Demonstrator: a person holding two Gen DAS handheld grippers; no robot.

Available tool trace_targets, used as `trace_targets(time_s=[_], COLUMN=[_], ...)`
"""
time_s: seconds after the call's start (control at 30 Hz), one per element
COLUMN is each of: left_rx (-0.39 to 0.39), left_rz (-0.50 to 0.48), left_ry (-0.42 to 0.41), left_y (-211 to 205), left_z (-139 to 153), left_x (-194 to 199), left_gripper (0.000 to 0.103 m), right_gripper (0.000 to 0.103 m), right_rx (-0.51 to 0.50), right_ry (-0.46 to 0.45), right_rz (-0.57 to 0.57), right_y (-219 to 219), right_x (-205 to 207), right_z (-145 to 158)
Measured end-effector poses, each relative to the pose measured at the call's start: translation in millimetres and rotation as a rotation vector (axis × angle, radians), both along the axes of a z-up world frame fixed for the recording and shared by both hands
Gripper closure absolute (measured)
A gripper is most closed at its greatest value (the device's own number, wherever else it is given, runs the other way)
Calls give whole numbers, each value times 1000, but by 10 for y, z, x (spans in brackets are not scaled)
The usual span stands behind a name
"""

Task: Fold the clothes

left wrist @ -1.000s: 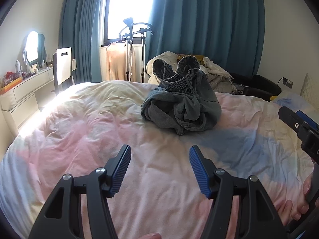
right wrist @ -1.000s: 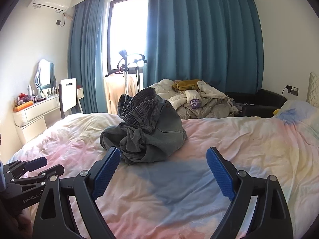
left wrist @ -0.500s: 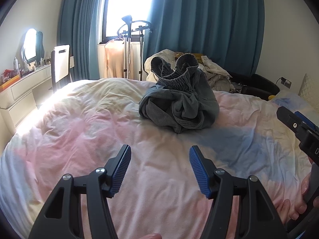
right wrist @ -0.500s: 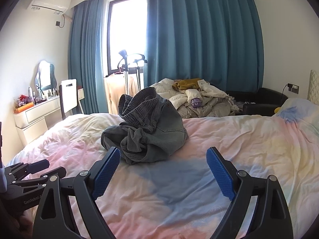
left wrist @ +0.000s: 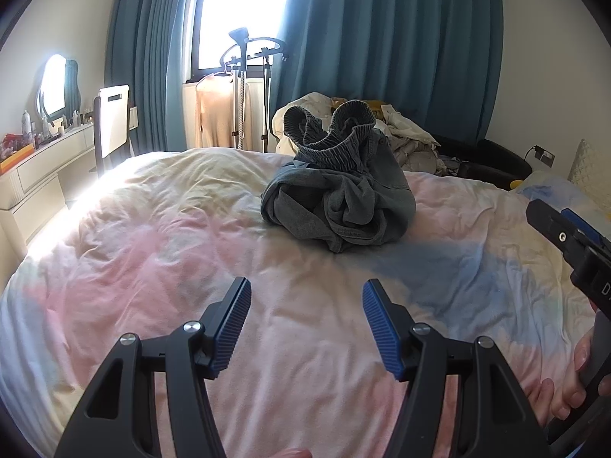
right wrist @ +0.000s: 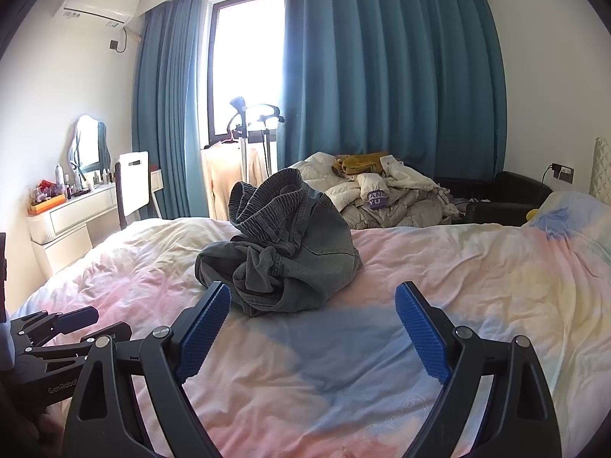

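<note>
Well beyond both fingers (left wrist: 372,305): crumpled jeans (left wrist: 340,198).

One crumpled grey garment (left wrist: 338,198), one bed (left wrist: 172,252), two grippers

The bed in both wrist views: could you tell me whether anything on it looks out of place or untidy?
Yes. The grey trousers lie in a crumpled heap near the middle of the bed, waistband bunched upward, not laid flat for folding. Beyond the bed, a pile of pale clothes is heaped loosely. Nothing looks spilled or damaged.
</note>
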State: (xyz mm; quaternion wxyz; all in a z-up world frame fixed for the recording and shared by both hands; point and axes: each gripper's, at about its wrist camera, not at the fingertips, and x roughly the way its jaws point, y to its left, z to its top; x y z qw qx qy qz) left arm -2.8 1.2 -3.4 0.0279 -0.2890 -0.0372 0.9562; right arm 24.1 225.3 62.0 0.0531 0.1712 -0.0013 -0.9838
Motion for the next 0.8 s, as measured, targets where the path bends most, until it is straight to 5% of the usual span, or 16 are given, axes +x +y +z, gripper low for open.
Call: trace_targets(time_s=[0.8], left_rx=[9], left_rz=[-20], left_ry=[9], left_y=[35], left_z=[110], left_x=[9], left_gripper=[40], right_gripper=[13], right_rx=[-4], right_ry=[2], right_rz=[-6], right_y=[33], right_x=[-3], right_z=[5])
